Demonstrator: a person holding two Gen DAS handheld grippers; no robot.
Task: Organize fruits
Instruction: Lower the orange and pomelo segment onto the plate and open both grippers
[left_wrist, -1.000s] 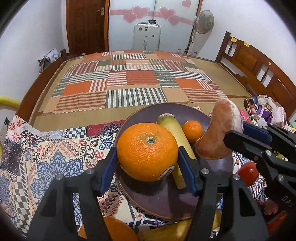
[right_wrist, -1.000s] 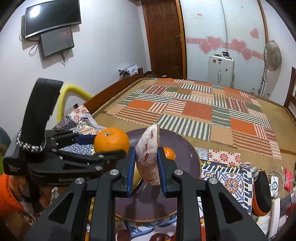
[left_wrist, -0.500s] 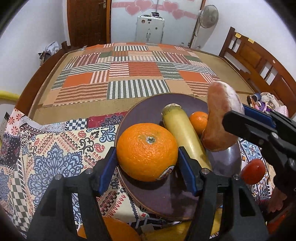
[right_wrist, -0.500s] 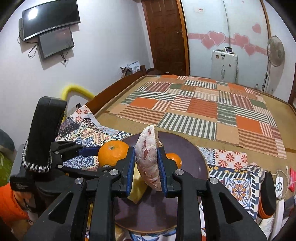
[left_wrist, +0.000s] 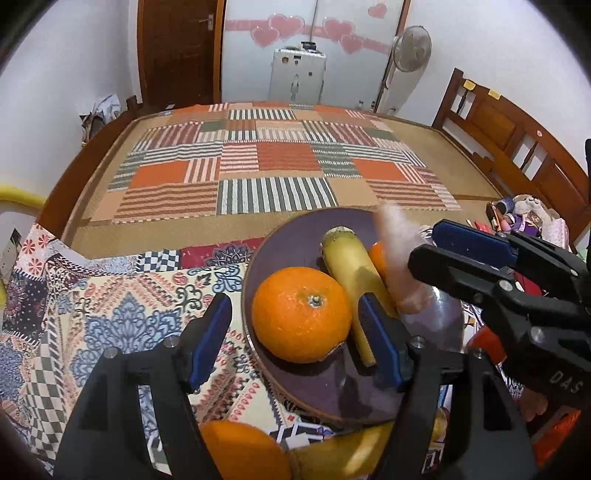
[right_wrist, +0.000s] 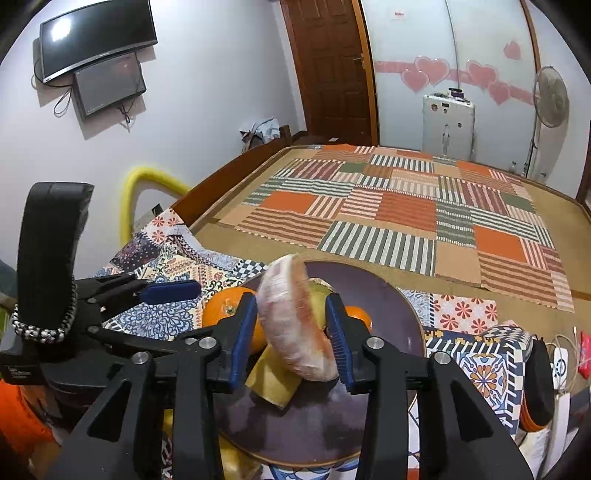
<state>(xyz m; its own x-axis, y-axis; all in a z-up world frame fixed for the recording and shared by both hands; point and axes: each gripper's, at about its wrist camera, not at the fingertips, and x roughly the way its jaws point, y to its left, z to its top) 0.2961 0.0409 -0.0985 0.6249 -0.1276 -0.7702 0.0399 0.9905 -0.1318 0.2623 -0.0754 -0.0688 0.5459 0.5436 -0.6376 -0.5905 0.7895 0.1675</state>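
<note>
A large orange (left_wrist: 301, 314) rests on the purple plate (left_wrist: 295, 236), next to a banana (left_wrist: 351, 273) and a small orange (left_wrist: 377, 258). My left gripper (left_wrist: 295, 339) is open around the large orange, fingers clear of it. My right gripper (right_wrist: 293, 334) is open; a wrapped pinkish fruit slice (right_wrist: 295, 321) sits tilted and blurred between its fingers, over the plate (right_wrist: 388, 291) and the banana (right_wrist: 273, 376). The slice also shows in the left wrist view (left_wrist: 400, 258), beside the right gripper (left_wrist: 480, 266).
Another orange (left_wrist: 240, 450) and a banana (left_wrist: 332, 458) lie on the patterned cloth (left_wrist: 110, 314) near me. A red fruit (left_wrist: 484, 343) lies right of the plate. A patchwork mat (left_wrist: 266, 173) covers the bed beyond. A wooden headboard (left_wrist: 517, 147) stands right.
My left gripper has opened and let the large orange onto the plate. My right gripper has opened and the wrapped slice is tipping down onto the plate.
</note>
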